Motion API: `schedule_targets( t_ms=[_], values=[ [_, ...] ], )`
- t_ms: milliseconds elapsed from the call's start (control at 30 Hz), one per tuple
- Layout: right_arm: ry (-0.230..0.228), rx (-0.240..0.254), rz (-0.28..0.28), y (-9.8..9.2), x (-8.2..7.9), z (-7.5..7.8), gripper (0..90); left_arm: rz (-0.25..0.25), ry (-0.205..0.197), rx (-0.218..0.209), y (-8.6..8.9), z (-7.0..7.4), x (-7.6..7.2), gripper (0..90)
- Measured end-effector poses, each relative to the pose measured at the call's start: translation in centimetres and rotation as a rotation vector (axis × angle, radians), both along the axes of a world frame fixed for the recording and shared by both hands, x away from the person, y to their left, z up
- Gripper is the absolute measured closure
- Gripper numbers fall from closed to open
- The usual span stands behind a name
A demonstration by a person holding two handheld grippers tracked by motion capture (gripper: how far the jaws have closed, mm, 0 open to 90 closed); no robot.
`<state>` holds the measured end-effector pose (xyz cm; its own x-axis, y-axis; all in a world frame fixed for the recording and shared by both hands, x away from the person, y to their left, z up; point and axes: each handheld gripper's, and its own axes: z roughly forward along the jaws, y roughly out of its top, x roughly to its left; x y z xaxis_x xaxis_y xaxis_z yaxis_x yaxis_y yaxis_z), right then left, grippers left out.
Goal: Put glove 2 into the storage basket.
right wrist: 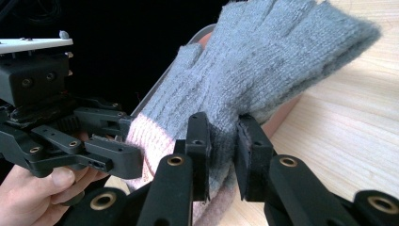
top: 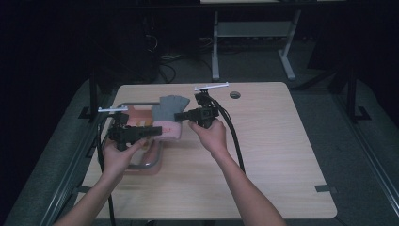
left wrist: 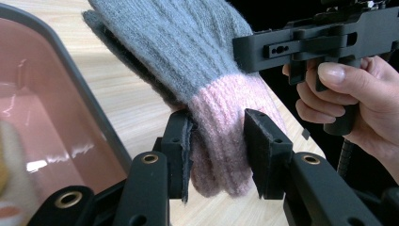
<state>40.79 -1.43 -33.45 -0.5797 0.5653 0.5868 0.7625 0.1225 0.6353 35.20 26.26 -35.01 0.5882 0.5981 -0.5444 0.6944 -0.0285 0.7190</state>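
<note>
Two grippers hold one knitted glove (top: 168, 115) above the left part of the wooden table (top: 263, 155), just beside a pink tray (top: 141, 113) with a grey metal rim. In the high view, the left gripper (top: 153, 131) comes from the left and the right gripper (top: 181, 116) from the right. The left gripper view shows the jaws clamped on the pink ribbed cuff (left wrist: 221, 136), and the glossy inside of the tray. The right gripper view shows the jaws pinched on the grey part near the cuff, with the grey fingers (right wrist: 282, 42) spread upward. The glove is grey, fuzzy, and hangs clear of the table.
</note>
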Motion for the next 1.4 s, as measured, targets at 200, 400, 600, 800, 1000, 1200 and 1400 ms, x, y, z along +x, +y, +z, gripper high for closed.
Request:
schedule_targets(
  t_ms=[200, 400, 600, 800, 1000, 1200, 1400],
  values=[
    [0.012, 0.017, 0.008, 0.6, 0.2, 0.0, 77.0, 0.01, 0.005, -0.001, 0.8, 0.0, -0.1, 62.6],
    [0.013, 0.023, 0.015, 1.4, 0.5, 0.0, 77.0, 0.026, 0.004, -0.005, 1.5, 0.1, -0.1, 62.6],
    [0.013, 0.028, 0.026, 2.2, 0.8, 0.1, 76.9, 0.037, 0.006, -0.009, 2.3, 0.1, -0.2, 62.6],
    [0.018, 0.033, 0.04, 3.1, 0.9, 0.1, 77.0, 0.049, 0.01, -0.01, 3.2, 0.0, -0.3, 62.7],
    [0.02, 0.038, 0.053, 3.8, 1.1, -0.3, 77.0, 0.059, 0.011, -0.008, 3.8, -0.1, -0.5, 62.7],
    [0.023, 0.039, 0.061, 4.4, 1.1, -0.3, 77.0, 0.065, 0.011, -0.006, 4.4, -0.2, -0.7, 62.7],
    [0.018, 0.044, 0.069, 5.3, 1.1, -0.2, 76.9, 0.076, 0.009, -0.01, 5.2, -0.2, -1.0, 62.7]
  ],
)
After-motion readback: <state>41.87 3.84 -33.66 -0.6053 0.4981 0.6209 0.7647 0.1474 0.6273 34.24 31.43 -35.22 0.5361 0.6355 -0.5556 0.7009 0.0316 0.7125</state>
